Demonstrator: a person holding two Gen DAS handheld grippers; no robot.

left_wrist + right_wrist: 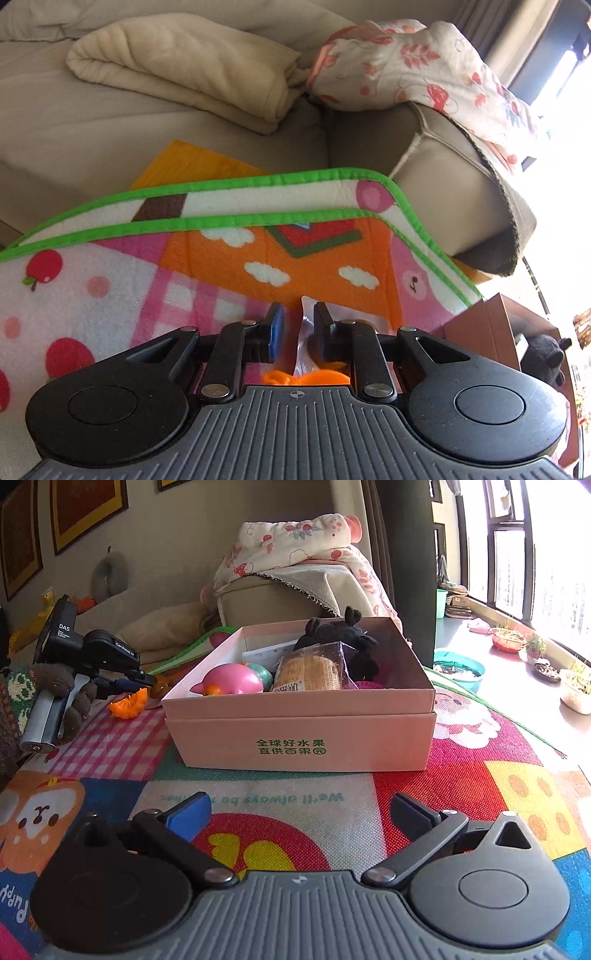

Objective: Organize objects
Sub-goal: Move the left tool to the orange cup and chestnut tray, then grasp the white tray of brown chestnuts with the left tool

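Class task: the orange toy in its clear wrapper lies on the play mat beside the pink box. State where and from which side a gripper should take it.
Grip the orange toy by its clear wrapper's flat, thin upper edge, coming from above, jaws across the film.

Bare play mat lies open ahead; the pink box blocks beyond

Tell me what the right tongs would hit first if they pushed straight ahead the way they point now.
Most likely the play mat, since the open, empty right tongs angle downward. Skimming just above it, they would next meet the front wall of the pink box. Depth is hard to judge in this fisheye view.
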